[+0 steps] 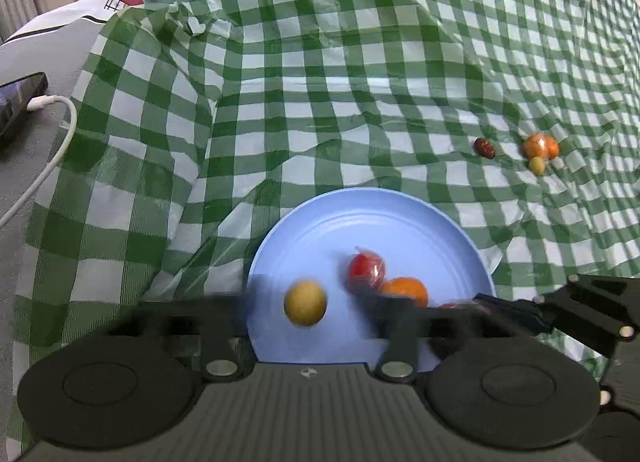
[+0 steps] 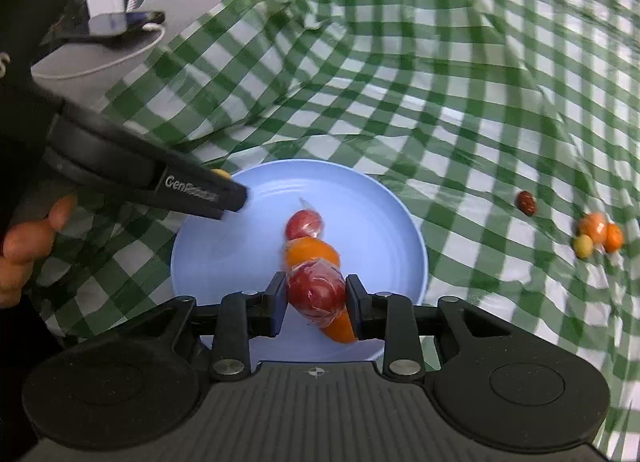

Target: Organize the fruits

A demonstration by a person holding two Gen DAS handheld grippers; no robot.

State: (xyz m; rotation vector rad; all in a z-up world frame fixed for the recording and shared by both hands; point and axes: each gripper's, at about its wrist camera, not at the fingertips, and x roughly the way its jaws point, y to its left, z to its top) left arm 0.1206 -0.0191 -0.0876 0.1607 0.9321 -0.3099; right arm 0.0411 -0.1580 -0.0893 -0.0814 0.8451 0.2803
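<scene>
A blue plate [image 1: 360,202] [image 2: 360,202] lies on the green checked cloth. My left gripper [image 1: 310,316] hovers over its near rim with blurred fingers spread wide. A yellow fruit [image 1: 305,303] shows between them, untouched, and peeks out behind that gripper's finger [image 2: 224,198] in the right wrist view. A plastic-wrapped string of red and orange fruits [image 2: 316,290] [image 1: 366,270] rests on the plate. My right gripper [image 2: 316,306] straddles its near red fruit, jaws partly apart, pads close beside it. Loose on the cloth at the right are a brown fruit [image 1: 485,148] [image 2: 526,203] and an orange-and-yellow cluster [image 1: 540,148] [image 2: 598,232].
A phone [image 1: 16,102] [image 2: 120,22] with a white cable [image 1: 60,130] lies on grey bedding left of the cloth. A person's hand [image 2: 28,242] holds the left gripper at the left edge. The cloth is rumpled into folds behind the plate.
</scene>
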